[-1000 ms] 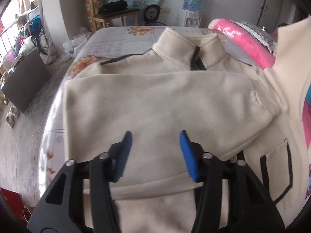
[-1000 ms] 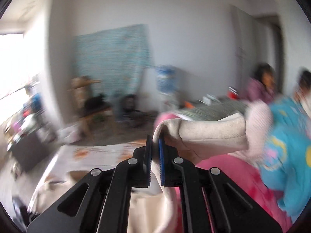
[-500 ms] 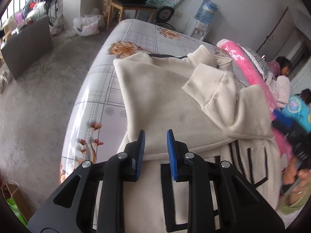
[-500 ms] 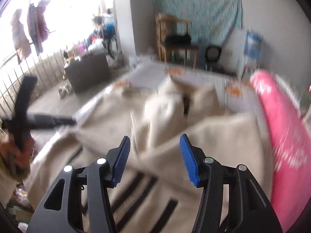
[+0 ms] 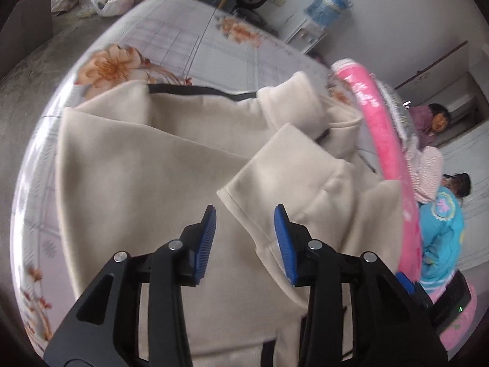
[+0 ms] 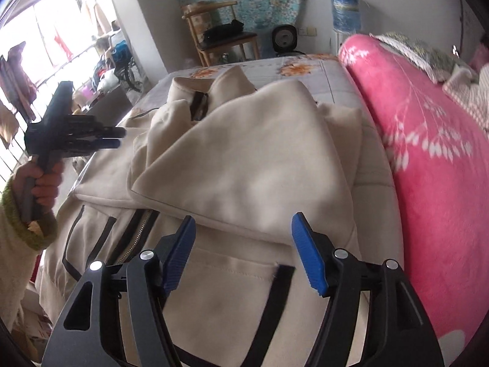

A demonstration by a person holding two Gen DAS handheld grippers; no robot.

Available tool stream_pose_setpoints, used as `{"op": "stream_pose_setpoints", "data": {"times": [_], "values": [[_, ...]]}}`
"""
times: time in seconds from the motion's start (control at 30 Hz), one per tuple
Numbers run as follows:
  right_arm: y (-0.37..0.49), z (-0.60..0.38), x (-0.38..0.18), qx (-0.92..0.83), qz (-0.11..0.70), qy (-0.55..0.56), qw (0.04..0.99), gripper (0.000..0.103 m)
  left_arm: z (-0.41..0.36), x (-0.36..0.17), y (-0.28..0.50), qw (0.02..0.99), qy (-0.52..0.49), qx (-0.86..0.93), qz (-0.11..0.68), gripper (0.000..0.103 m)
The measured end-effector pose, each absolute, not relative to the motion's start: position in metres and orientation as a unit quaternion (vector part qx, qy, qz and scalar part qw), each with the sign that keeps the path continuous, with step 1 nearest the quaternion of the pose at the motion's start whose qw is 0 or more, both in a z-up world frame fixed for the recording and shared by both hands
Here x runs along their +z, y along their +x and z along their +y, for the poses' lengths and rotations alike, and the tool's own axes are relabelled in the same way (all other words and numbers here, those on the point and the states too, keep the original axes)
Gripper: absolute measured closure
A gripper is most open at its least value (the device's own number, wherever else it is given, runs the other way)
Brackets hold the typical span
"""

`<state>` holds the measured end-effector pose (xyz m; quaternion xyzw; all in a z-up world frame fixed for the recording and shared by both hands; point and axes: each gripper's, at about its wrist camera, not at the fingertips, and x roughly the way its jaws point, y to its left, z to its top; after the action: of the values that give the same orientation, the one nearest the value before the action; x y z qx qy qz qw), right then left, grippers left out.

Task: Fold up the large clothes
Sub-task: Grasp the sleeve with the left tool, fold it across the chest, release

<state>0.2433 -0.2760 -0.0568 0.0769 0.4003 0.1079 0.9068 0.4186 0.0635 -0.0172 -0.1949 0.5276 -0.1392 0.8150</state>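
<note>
A large cream jacket [image 5: 137, 165] with black trim lies flat on the bed, collar at the far end. Both sleeves are folded across its chest; the right sleeve [image 6: 244, 165] lies on top, its cuff [image 5: 275, 177] pointing left. My left gripper [image 5: 244, 229] is open and empty, hovering just above that cuff. My right gripper [image 6: 241, 241] is open and empty above the jacket's lower front, near the zip [image 6: 137, 229] and a black-edged pocket [image 6: 244, 275]. The left gripper also shows in the right wrist view [image 6: 113, 137], held in a hand.
The bed has a floral sheet [image 5: 195, 42]. A rolled pink blanket [image 6: 428, 159] lies along the jacket's right side. Two people [image 5: 440, 226] sit beyond it. A wooden chair [image 6: 220, 36], fan and water dispenser [image 6: 345, 6] stand past the bed's far end.
My right gripper let go of the sleeve it held raised; the sleeve now lies across the chest. My left gripper closed partway, then opened and moved up over the cuff.
</note>
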Motion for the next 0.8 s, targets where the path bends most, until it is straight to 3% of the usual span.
{"op": "stream_pose_setpoints", "data": {"times": [0.17, 0.23, 0.3, 0.4, 0.6, 0.8], "values": [[0.24, -0.287, -0.075, 0.113, 0.407, 0.104, 0.9, 0.039, 0.047, -0.027, 0.435, 0.821, -0.193, -0.107, 0.526, 0.069], [0.239, -0.287, -0.078, 0.114, 0.407, 0.104, 0.9, 0.039, 0.038, -0.024, 0.435, 0.834, -0.174, -0.094, 0.515, 0.091], [0.238, -0.288, -0.077, 0.115, 0.406, 0.103, 0.901, 0.039, 0.025, -0.017, 0.431, 0.852, -0.13, -0.09, 0.499, 0.094], [0.238, -0.289, -0.077, 0.116, 0.404, 0.1, 0.902, 0.039, 0.016, 0.014, 0.409, 0.887, -0.079, -0.09, 0.446, 0.095], [0.238, -0.293, -0.08, 0.122, 0.406, 0.11, 0.899, 0.039, 0.051, 0.076, 0.353, 0.924, -0.071, -0.05, 0.372, 0.095], [0.24, -0.288, -0.087, 0.125, 0.425, 0.098, 0.891, 0.039, 0.09, 0.02, 0.332, 0.875, -0.085, -0.01, 0.477, 0.09]]}}
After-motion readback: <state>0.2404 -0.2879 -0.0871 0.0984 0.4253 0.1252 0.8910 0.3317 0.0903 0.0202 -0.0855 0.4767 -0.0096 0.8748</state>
